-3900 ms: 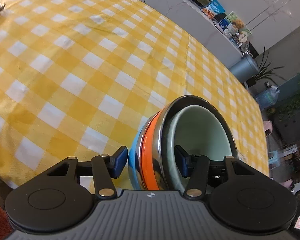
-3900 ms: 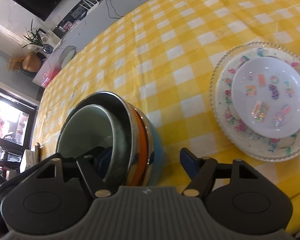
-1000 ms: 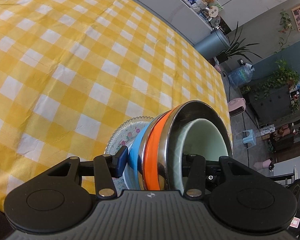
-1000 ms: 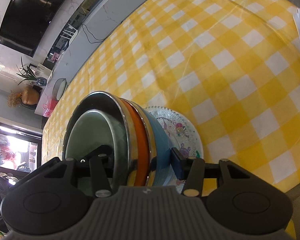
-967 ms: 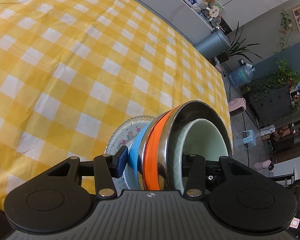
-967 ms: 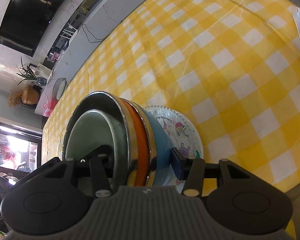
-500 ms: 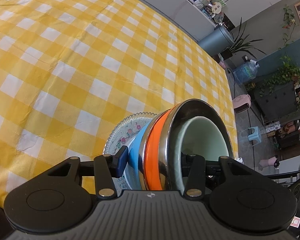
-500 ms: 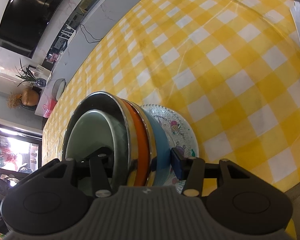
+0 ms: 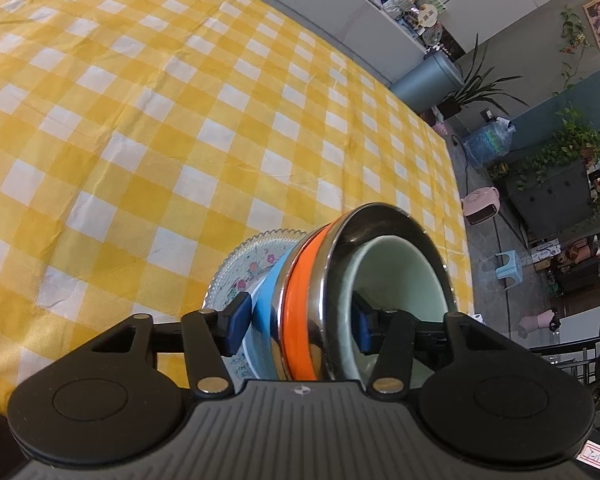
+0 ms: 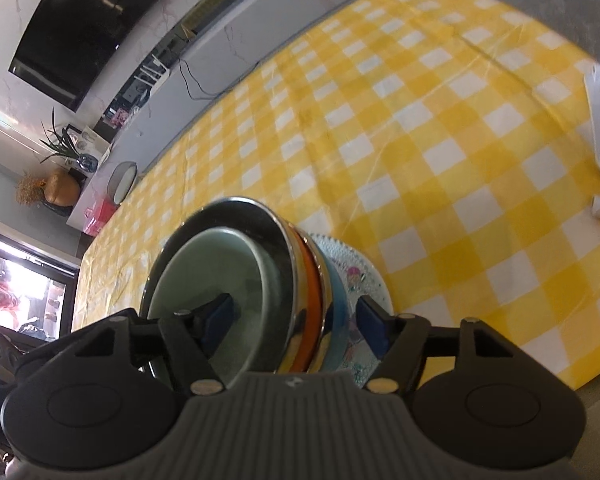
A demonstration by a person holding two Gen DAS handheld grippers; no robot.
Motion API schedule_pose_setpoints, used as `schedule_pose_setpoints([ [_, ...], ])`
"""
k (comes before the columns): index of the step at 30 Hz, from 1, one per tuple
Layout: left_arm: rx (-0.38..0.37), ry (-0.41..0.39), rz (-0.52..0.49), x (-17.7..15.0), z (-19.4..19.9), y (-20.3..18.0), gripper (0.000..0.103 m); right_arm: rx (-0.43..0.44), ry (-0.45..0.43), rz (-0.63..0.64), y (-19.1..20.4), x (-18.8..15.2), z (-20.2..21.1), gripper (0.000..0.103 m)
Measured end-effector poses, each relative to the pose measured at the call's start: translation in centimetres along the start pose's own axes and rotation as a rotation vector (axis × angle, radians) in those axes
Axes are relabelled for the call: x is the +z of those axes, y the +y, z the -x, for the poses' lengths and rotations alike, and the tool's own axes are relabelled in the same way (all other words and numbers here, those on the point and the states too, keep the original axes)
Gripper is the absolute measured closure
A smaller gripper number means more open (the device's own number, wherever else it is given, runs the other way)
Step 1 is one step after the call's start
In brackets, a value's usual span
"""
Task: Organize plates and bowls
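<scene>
Steel, ceramic and plastic nested bowls [image 9: 340, 292] make a heavy, slippery, chip-prone stack, best taken across opposite rims. Left tongs [image 9: 298, 322] and right tongs [image 10: 296, 320] are opening, pads seemingly off the walls straddled between them, above the patterned plate [image 9: 246, 264] on the bench [image 9: 140, 120].

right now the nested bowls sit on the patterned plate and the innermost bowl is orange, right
Not quite. The nested bowls do sit on the patterned plate, but the innermost bowl is pale green; orange is a middle layer. Both wrist views show it.
</scene>
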State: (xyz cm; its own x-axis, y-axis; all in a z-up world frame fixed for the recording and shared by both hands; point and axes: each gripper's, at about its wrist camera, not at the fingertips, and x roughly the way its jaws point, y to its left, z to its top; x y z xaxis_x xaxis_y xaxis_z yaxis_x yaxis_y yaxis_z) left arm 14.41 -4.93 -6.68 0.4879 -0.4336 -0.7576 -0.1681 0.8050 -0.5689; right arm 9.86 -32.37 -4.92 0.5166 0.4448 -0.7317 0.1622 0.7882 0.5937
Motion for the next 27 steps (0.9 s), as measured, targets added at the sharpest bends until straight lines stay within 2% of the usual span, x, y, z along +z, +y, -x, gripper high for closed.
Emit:
schedule_pose_setpoints([
  [3, -0.006, -0.021, -0.01, 0.1, 0.3, -0.1, 0.033, 0.01, -0.012, -0.014, -0.3, 0.0, 0.2, 0.029],
  [6, 0.007, -0.047, -0.039, 0.0, 0.9, -0.7, 0.029, 0.018, -0.043, -0.014, -0.3, 0.0, 0.5, 0.023],
  [11, 0.034, -0.111, -0.143, -0.3, 2.9, -2.1, 0.029, -0.009, -0.114, 0.005, 0.0, -0.1, 1.4, 0.012],
  [18, 0.107, -0.294, -0.366, -2.0, 8.0, -4.6, 0.029, -0.105, -0.232, 0.098, 2.3, -0.8, 4.3, 0.012],
  [27, 0.046, -0.502, -0.472, -4.7, 13.9, -5.1, 0.029, -0.148, -0.306, 0.217, 5.9, -3.5, 9.5, 0.008],
])
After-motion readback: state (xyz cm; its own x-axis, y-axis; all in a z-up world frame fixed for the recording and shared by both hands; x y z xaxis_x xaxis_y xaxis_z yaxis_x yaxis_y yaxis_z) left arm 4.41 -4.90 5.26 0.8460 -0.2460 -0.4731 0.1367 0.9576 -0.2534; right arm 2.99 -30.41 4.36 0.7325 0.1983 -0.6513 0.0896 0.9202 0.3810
